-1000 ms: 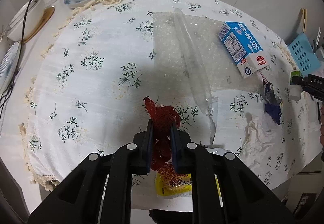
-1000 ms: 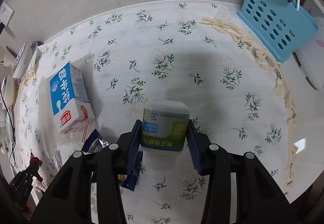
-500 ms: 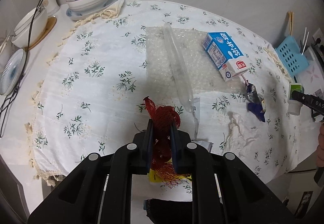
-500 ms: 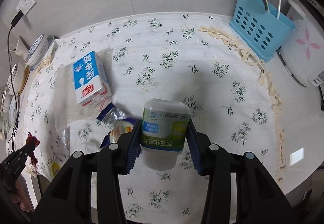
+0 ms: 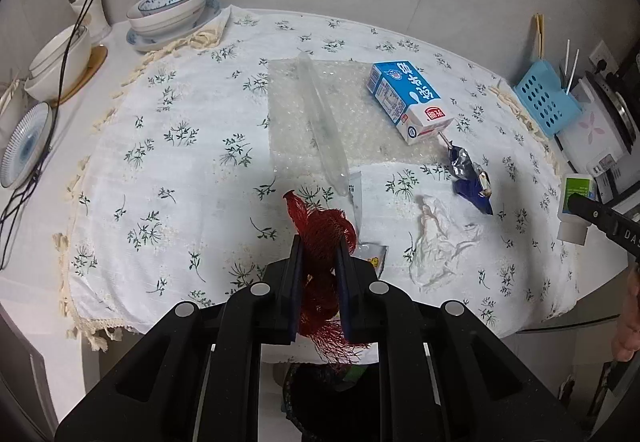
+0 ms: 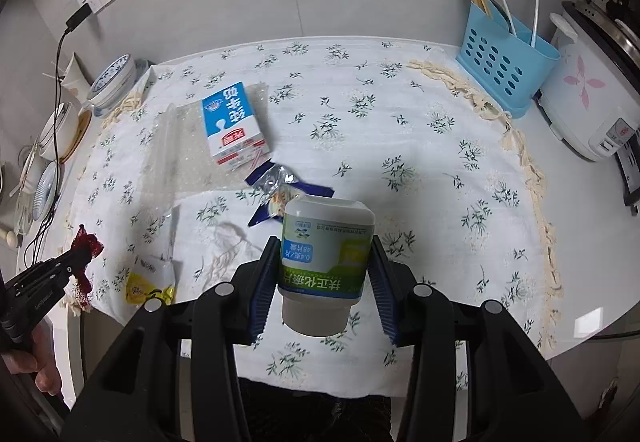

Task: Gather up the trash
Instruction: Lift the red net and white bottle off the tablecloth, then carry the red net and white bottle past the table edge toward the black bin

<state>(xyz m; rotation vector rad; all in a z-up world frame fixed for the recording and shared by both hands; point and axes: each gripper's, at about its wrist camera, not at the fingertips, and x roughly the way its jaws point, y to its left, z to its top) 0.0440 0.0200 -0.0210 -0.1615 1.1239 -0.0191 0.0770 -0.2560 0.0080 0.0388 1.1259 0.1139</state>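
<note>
Only from the right wrist: rice cooker (image 6: 588, 98) beside blue basket (image 6: 504, 70).

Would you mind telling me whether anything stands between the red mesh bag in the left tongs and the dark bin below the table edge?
Nothing visible does: the red mesh bag hangs just above the dark bin.

We see a thin cotton-like tablecloth (image 5: 192, 146), matt, with frayed fringe; red plastic mesh netting (image 5: 320, 230), rough; clear glossy bubble wrap (image 5: 360, 122); a printed paper carton (image 5: 408, 106); a crinkled foil wrapper (image 5: 464, 162), shiny; a smooth plastic bottle (image 6: 324, 242); glazed ceramic bowls (image 5: 168, 10), upper left.
</note>
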